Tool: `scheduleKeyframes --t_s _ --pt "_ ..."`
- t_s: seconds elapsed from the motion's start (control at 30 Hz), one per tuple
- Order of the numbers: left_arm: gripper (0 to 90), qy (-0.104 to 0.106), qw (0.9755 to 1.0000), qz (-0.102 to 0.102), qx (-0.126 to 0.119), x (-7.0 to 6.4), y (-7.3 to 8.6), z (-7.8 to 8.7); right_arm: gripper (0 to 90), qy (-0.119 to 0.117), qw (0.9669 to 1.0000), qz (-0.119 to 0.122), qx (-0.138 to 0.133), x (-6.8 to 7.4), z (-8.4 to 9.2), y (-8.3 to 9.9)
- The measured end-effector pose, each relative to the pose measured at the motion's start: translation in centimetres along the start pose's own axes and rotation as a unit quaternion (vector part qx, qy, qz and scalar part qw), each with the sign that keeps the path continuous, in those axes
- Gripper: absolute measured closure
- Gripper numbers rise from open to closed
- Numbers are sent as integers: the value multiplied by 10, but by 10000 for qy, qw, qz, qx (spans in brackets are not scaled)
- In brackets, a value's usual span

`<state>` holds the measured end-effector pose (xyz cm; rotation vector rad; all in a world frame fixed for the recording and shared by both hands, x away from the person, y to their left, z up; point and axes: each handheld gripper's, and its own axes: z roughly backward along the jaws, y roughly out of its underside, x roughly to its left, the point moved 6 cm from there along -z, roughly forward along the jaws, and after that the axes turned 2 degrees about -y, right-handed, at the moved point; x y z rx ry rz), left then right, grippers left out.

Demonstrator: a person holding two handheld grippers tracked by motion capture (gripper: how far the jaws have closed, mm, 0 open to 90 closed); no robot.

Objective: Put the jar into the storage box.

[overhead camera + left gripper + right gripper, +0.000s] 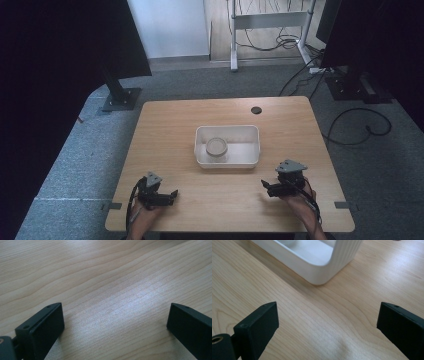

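Note:
A white rectangular tub [250,134] sits at the middle of the wooden table [170,130], with a round beige-lidded jar [216,148] in its left half. My left gripper [174,192] rests low at the front left of the table, open and empty, pointing right over bare wood [112,290]. My right gripper [263,186] rests at the front right, open and empty, pointing left toward the tub's near right corner [322,275]. Both sets of jaws stand wide apart in the gripper views.
A dark round cable hole [256,110] lies near the table's far edge. Black stands [120,95] and cables [350,125] are on the grey carpet around the table. A white desk frame [270,22] stands at the back.

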<state>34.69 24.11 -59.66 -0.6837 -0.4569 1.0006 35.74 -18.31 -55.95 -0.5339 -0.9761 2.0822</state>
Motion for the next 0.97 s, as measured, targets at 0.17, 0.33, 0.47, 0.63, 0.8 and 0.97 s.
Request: scheduleKeyframes --t_s 0.17,0.33,0.47,0.63,0.8,0.97 --pt "9 -2 10000 5 -1 0 0 0 35 62 9999 -68 82 -4 2 10" --pt "9 -2 10000 6 -2 0 0 0 35 110 9997 -144 139 -7 5 18" --pt "9 -2 10000 4 -1 0 0 0 36 157 9993 -243 238 -10 8 29" --pt "9 -2 10000 5 1 0 0 0 36 180 9987 -317 363 -11 9 40" --pt "9 -2 10000 5 0 0 0 0 38 181 9982 -361 442 -10 10 47" --pt "9 -2 10000 6 0 0 0 0 40 170 9978 -386 511 -10 11 54"
